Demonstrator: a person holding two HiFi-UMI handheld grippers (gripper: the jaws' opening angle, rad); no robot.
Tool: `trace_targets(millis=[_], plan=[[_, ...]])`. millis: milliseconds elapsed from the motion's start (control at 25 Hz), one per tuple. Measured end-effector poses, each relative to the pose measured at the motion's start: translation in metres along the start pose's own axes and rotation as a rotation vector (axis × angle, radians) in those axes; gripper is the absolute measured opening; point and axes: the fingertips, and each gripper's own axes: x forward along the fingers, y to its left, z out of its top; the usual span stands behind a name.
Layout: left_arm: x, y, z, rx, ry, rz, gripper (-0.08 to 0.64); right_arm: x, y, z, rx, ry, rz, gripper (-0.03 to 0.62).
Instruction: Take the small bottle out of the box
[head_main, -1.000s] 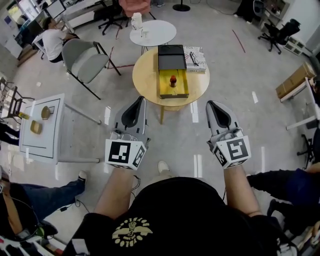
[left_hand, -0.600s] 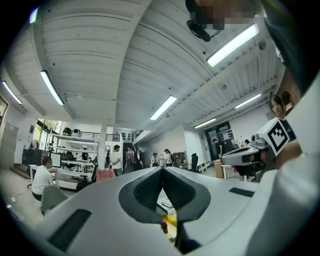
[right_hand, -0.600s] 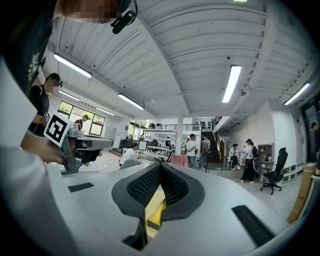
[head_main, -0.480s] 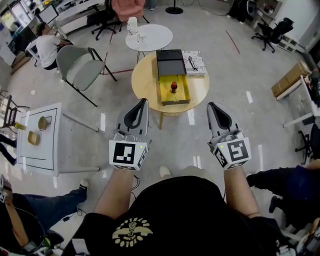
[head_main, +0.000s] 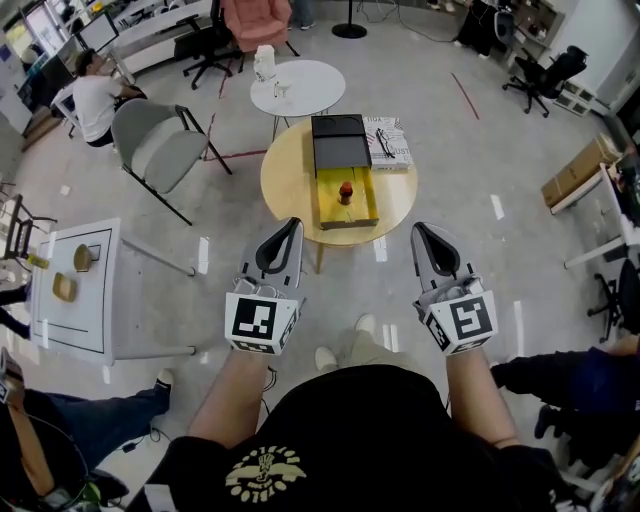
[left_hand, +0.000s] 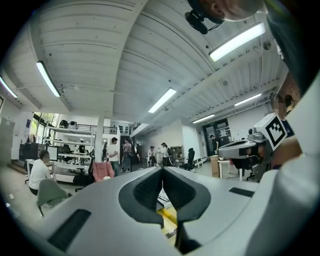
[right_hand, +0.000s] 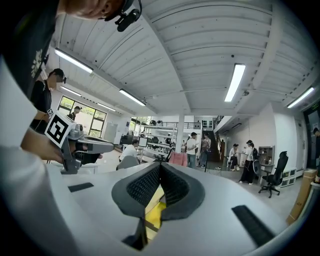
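A small bottle (head_main: 345, 190) with a red cap stands upright inside an open yellow box (head_main: 346, 197) on a round wooden table (head_main: 290, 180). The box's black lid (head_main: 341, 143) lies just behind it. My left gripper (head_main: 291, 224) and right gripper (head_main: 425, 230) hang side by side in front of the table, well short of the box. Both are shut with nothing between their pads. In each gripper view only a sliver of the yellow box (right_hand: 152, 212) shows below the jaws.
A magazine (head_main: 390, 142) lies beside the lid. Behind stands a small white round table (head_main: 312, 82) with a cup (head_main: 264, 63). A grey chair (head_main: 155, 148) is at the left, a white square table (head_main: 75, 290) nearer left. Several people stand far across the room.
The round table and box have drifted slightly as I step closer. Both grippers have sunk a little in the head view and stayed shut.
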Motion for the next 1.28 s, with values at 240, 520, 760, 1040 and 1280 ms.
trace_targets(millis=[240,520,760,1040,1280], plan=[[0.032,0.003,-0.002,-0.001,-0.007,0.02,0.017,0.019,-0.029,-0.008,0.001,0.012,0.009,0.015],[0.077,0.003,-0.003,0.008,0.003,0.026,0.017,0.048,-0.063,-0.022,0.033,0.027,0.032,0.015],[0.114,0.003,-0.008,0.022,0.019,0.028,0.017,0.074,-0.09,-0.03,0.048,0.026,0.054,0.015],[0.146,0.021,-0.002,0.026,0.03,0.073,0.017,0.108,-0.115,-0.03,0.048,0.019,0.095,0.015],[0.163,0.028,0.011,0.052,-0.026,0.13,0.017,0.133,-0.133,-0.031,0.036,-0.003,0.147,0.015]])
